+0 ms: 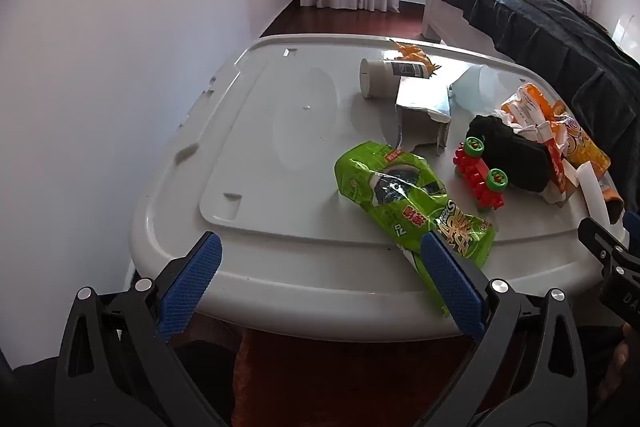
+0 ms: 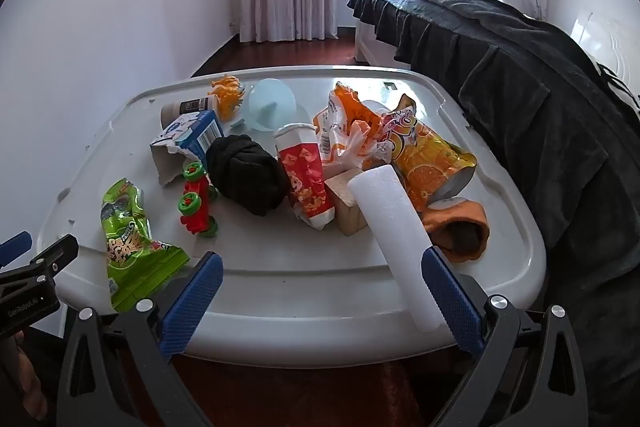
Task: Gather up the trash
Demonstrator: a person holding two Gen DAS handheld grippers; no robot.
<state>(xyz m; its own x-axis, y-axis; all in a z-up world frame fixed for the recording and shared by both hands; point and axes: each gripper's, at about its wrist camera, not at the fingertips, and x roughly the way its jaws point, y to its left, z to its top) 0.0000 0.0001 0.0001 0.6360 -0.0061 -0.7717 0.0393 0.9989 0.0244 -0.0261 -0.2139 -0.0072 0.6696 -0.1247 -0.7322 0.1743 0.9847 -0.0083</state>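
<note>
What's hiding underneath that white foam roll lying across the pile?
The white foam roll leans on a pale wooden block and passes beside an orange cloth, its lower end overhanging the white plastic lid's edge. Whatever lies directly beneath it is covered.

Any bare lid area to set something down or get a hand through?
Free: the lid's left half, bordered by the green snack bag, torn carton and white bottle. Also the near rim strip. Crowded: the right half, from the red toy to the orange bag.
</note>
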